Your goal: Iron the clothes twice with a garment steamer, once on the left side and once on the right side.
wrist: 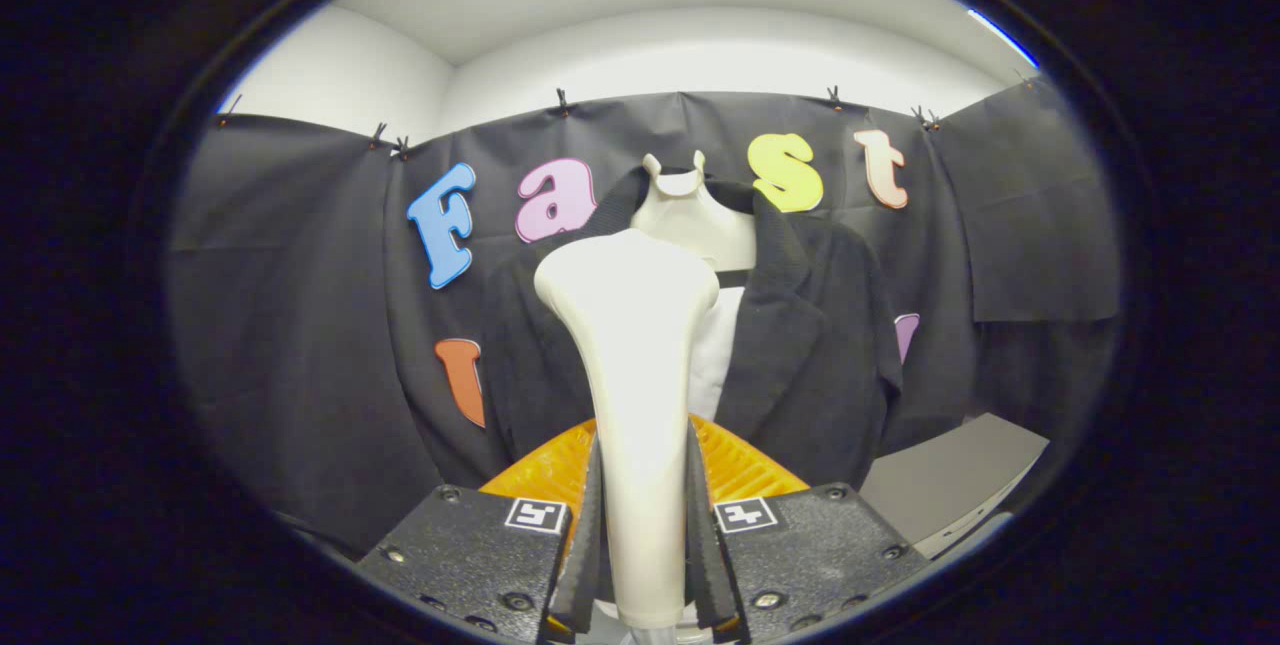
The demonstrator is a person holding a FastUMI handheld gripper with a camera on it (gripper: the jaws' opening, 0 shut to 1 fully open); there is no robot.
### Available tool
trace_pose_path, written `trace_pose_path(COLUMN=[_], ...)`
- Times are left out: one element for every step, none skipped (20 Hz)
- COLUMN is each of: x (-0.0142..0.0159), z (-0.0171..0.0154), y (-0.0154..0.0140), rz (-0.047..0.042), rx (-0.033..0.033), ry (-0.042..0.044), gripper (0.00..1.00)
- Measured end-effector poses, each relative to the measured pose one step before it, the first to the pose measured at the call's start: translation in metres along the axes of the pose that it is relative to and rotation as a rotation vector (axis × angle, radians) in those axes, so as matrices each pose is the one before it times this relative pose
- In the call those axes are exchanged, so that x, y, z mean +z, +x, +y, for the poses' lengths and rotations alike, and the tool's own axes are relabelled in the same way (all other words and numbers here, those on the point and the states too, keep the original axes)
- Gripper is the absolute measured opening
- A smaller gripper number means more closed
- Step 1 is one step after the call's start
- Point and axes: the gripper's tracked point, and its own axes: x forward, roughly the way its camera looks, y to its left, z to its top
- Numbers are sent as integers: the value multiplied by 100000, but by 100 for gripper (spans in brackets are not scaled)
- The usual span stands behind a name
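While both fingers (590, 525) press on its narrow handle, one cream steamer (630, 365) stands upright in the gripper (645, 535), its long axis running straight up and away from the fingers. The handle is pinched low between the two fingers, one on each side, and the body widens upward into a broad rounded head that points toward the garment ahead. Whether the head's face touches the cloth cannot be told from here.

One dark jacket (800, 345) hangs beyond the steamer on one pale hanger form (690, 215), whose two small prongs rise at the neck. The jacket's front is open, and a strip of white lining (718, 355) shows down its middle, just right of the steamer head. The head covers the jacket's left front; the right front, with its lapel and shoulder, lies uncovered.

Behind the fingers an orange ribbed part (740, 465) of the gripper fans out to both sides of the handle.

To the right of the jacket's lower edge one grey flat panel (950, 475) juts in, near the hem. Black cloth wall (300, 325) spreads wide to the left of the jacket and also to the right above the panel, with white room wall (700, 55) above it.
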Motion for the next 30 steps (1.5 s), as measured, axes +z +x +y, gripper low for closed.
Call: trace_pose_path(x=[365,312,397,146,-341,-305,-331,-330,-761,-904,-904,-742,-691,-560,-778,-708,-871,-850,-802,-750,-727,-699,-687,-453,-479,-438,-621,-500,-479,-380], z=[690,696,443,348,435,625,675,163,-179,-25,44,26,-13,176,125,16,34,93,146,-7,-132,70,29,11,155,162,12,73,76,-38], y=[325,158,199,341,433,298,316,301,302,125,121,117,131,60,82,-4,30,13,172,47,84,13,109,55,60,226,280,65,49,11], rz=[187,-61,-1001,-606,713,620,-20,-69,688,1898,1753,1481,871,691,756,959,1426,1401,1248,990,758,895,834,185,232,557,639,450,335,348], rx=[18,353,-765,-1674,-1304,105,210,-1041,-1235,-418,73,-276,-361,159,59,-138,-18,261,-4,-278,-106,-14,-203,-382,-116,-2,-42,-131,122,-65], ry=[-452,341,607,-1251,-1729,-622,-1213,-1904,-1651,-163,499,-262,-690,-987,-686,-403,-211,-157,-695,-643,239,-167,-357,-969,-1015,-827,-518,-479,-233,-219], gripper=[40,40,40,40,40,40,40,40,40,41,41,41,41,40,41,41,41,41,41,41,40,40,40,40,40,40,40,40,40,41])
